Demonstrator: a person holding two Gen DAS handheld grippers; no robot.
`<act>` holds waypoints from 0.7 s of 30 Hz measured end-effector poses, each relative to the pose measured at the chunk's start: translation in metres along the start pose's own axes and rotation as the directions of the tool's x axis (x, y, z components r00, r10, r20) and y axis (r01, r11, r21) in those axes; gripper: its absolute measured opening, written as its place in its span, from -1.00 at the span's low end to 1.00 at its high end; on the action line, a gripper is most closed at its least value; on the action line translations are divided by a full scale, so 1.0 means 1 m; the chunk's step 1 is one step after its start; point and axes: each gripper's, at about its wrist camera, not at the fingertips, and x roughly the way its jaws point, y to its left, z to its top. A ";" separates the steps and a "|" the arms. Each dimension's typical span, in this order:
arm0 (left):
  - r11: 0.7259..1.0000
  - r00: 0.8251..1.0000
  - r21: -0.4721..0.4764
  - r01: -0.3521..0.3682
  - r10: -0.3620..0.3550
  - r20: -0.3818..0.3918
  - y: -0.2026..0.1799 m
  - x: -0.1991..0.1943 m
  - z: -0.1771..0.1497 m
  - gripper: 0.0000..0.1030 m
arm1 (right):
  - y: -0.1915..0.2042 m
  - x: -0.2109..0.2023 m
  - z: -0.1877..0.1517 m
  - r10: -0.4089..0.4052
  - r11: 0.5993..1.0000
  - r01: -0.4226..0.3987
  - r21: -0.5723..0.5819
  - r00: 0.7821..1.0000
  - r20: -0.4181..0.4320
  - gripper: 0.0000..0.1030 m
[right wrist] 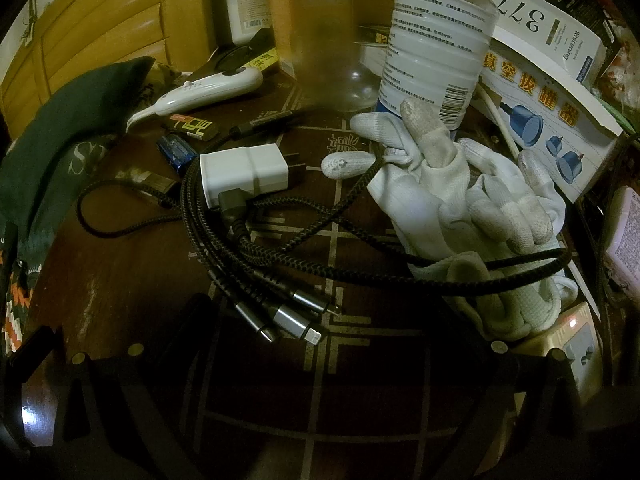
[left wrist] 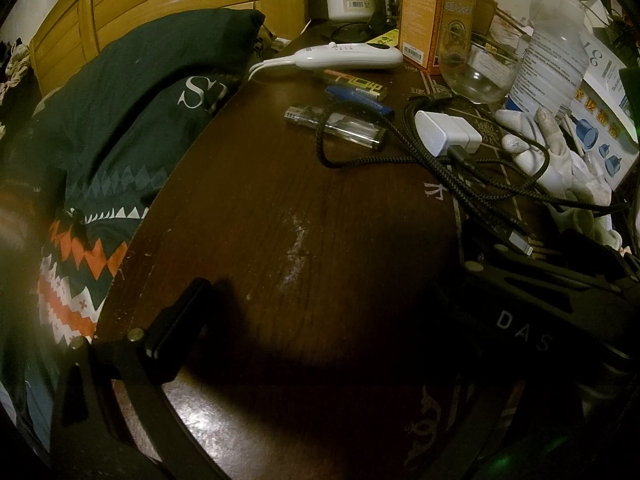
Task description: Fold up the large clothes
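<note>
A dark green garment (left wrist: 120, 92) with white letters and an orange and white zigzag band lies bunched on the bed, against the left edge of a dark wooden table (left wrist: 248, 216). It also shows in the right wrist view (right wrist: 60, 136) at the far left. My left gripper (left wrist: 320, 320) rests low over the table, jaws wide apart and empty, its left finger (left wrist: 176, 332) near the table's edge beside the garment. My right gripper (right wrist: 320, 360) is open and empty above the table, just short of a tangle of cables.
The table holds a white charger (right wrist: 244, 174) with braided cables (right wrist: 280, 264), white work gloves (right wrist: 460, 200), a clear plastic bottle (right wrist: 436, 48), a glass bowl (left wrist: 476, 72), a white remote (left wrist: 352, 58), lighters, batteries and boxes (right wrist: 552, 92). A wooden headboard (left wrist: 120, 8) stands behind.
</note>
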 end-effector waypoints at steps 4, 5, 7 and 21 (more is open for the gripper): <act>1.000 1.000 0.000 0.000 0.000 0.000 0.000 0.000 0.000 1.00 | 0.000 0.000 0.000 0.000 1.000 0.000 0.000 1.000 0.000 1.00; 1.000 1.000 0.000 0.000 0.000 0.000 0.000 0.000 0.000 1.00 | 0.000 0.000 0.000 0.000 1.000 0.000 0.000 1.000 0.000 1.00; 1.000 1.000 0.000 0.000 0.000 0.000 0.000 0.000 0.000 1.00 | 0.000 0.000 0.000 0.000 1.000 0.000 0.000 1.000 0.000 1.00; 0.989 0.991 0.066 0.129 -0.127 -0.040 0.018 -0.022 -0.017 1.00 | 0.002 -0.005 0.001 0.043 0.998 -0.043 -0.038 0.999 -0.020 1.00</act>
